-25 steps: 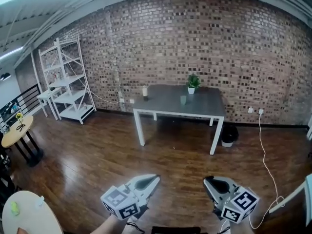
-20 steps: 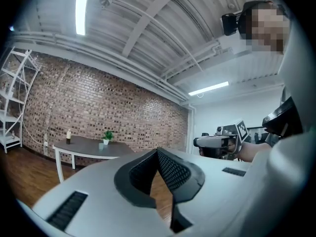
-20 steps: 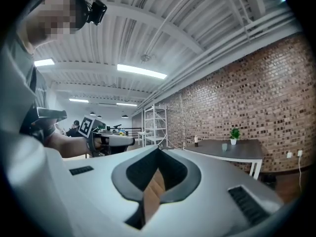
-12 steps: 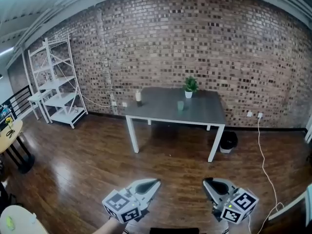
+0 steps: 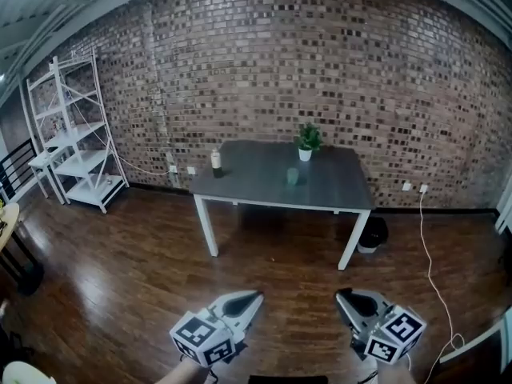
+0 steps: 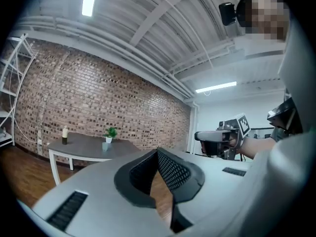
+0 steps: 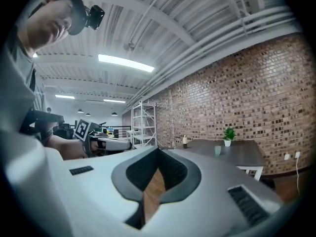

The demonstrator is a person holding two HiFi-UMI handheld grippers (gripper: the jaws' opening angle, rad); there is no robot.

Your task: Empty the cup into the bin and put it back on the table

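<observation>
A small pale green cup (image 5: 293, 176) stands upright near the middle of the grey table (image 5: 264, 190) across the room. A black bin (image 5: 372, 234) sits on the floor by the table's right front leg. My left gripper (image 5: 256, 298) and right gripper (image 5: 341, 298) are held side by side low in the head view, far short of the table, both shut and empty. In the left gripper view the cup (image 6: 105, 145) is small beyond the left gripper (image 6: 158, 152). The right gripper view has the cup (image 7: 217, 150) past the right gripper (image 7: 158, 150).
On the table also stand a potted plant (image 5: 305, 141) at the back and a bottle (image 5: 216, 161) at the left end. A white shelf unit (image 5: 70, 134) stands against the brick wall on the left. A white cable (image 5: 432, 254) trails over the wooden floor on the right.
The table has come nearer and larger in the head view. The shelf unit and the round tables have slid off toward the left. Both grippers keep their places in the picture, still shut.
</observation>
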